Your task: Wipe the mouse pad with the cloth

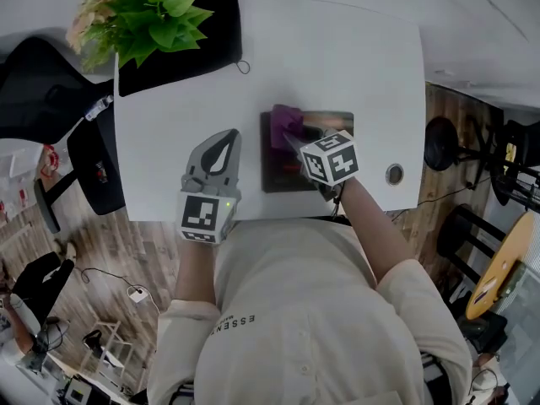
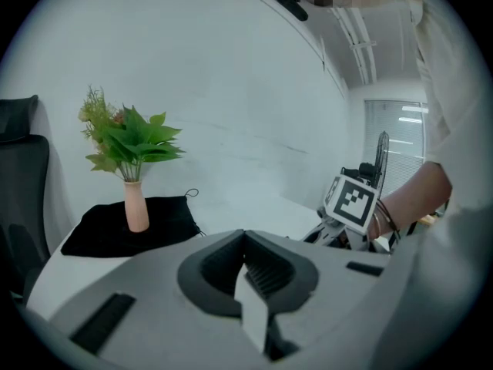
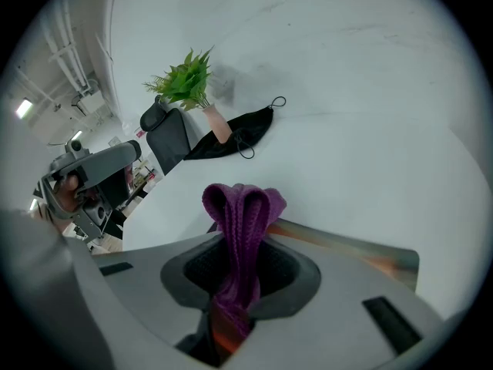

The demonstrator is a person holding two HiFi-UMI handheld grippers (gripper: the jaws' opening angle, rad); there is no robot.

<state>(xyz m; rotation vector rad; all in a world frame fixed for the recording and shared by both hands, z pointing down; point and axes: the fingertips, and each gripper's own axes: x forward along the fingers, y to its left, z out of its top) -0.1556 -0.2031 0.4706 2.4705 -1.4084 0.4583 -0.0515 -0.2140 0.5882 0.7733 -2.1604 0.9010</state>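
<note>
A dark mouse pad (image 1: 325, 175) lies on the white table (image 1: 177, 142), right of the middle and near the front edge. My right gripper (image 1: 293, 140) is over the pad's far left part, shut on a folded purple cloth (image 1: 285, 123). In the right gripper view the cloth (image 3: 242, 210) bulges up out of the closed jaws, and the pad's edge (image 3: 350, 247) shows just beyond. My left gripper (image 1: 226, 137) hovers over bare table left of the pad, jaws shut with nothing between them (image 2: 245, 241).
A vase of green plants (image 1: 143, 11) stands on a black cloth (image 1: 194, 45) at the table's far left corner. A round cable hole (image 1: 394, 174) sits near the right edge. Office chairs (image 1: 93, 167) stand to the left, stools (image 1: 443, 142) to the right.
</note>
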